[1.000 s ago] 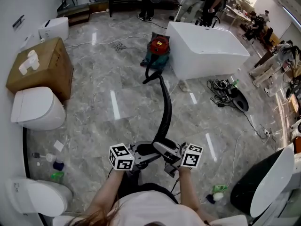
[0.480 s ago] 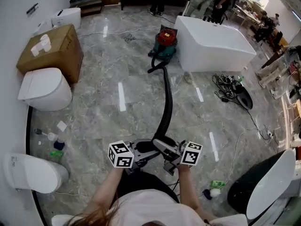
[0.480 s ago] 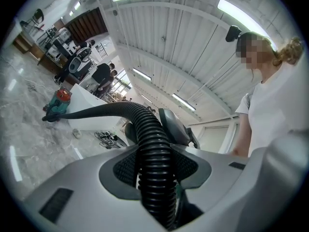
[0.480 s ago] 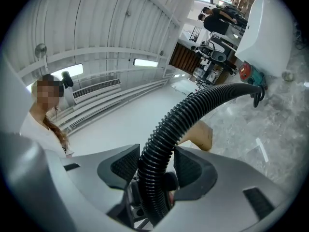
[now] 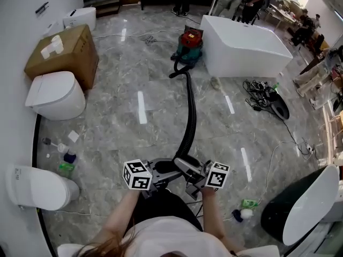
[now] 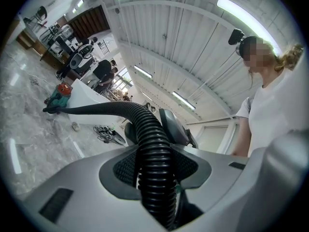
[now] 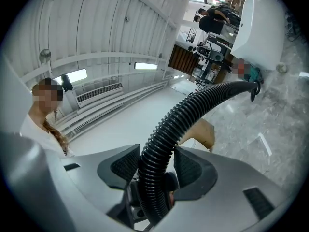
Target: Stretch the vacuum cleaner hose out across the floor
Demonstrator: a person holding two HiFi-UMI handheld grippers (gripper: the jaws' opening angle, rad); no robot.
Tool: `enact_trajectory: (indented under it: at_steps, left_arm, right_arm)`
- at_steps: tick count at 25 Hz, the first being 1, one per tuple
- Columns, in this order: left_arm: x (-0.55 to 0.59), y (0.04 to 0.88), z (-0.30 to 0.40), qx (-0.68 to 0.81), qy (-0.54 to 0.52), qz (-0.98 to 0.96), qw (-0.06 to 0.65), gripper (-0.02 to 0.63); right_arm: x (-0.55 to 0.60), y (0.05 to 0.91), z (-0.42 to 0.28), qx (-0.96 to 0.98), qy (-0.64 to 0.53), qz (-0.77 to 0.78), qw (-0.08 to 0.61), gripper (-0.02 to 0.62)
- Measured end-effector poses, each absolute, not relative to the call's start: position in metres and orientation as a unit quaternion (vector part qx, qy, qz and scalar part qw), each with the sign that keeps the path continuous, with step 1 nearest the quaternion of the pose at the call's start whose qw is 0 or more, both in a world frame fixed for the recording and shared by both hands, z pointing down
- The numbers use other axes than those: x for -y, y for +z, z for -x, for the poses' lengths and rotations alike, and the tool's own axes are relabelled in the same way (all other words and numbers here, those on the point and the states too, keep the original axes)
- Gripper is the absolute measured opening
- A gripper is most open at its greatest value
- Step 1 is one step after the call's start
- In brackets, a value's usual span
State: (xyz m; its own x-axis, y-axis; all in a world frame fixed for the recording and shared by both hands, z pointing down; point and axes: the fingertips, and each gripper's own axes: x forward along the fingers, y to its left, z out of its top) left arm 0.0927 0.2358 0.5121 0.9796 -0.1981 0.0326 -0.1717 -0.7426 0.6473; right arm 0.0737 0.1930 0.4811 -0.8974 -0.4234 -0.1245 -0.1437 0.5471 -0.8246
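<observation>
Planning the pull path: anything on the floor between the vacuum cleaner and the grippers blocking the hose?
Nothing visible. The left gripper and right gripper are shut on the hose, which runs over the floor from the vacuum cleaner. The cables by the bathtub and the bottles near the toilet lie off to the sides.

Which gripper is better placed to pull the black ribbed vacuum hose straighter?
Right, probably: right gripper and left gripper both clamp the hose, but the right lines up with its straight run.

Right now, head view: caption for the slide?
Left tool and right tool clamp the black hose, stretched nearly straight from the red vacuum cleaner.
</observation>
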Motion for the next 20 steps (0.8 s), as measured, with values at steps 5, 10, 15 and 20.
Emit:
enact_trajectory:
  at_steps: [5,10,15,20]
  left_arm:
    - [-0.242,0.506,-0.084,0.096,-0.016,-0.932,0.350,0.178]
    - [-0.241,0.496,-0.066,0.104,-0.029,-0.924,0.366,0.177]
    - [-0.239,0.492,-0.052,0.109,-0.046,-0.922,0.369,0.176]
    - [-0.238,0.490,-0.048,0.110,-0.041,-0.928,0.353,0.176]
  right_arm:
    - [-0.198,0.476,-0.068,-0.854,-0.459,0.171,0.177,0.212]
    - [-0.197,0.468,-0.050,-0.837,-0.482,0.175,0.191,0.212]
    - [-0.195,0.464,-0.037,-0.827,-0.492,0.179,0.207,0.211]
    - [-0.194,0.462,-0.036,-0.821,-0.485,0.208,0.217,0.210]
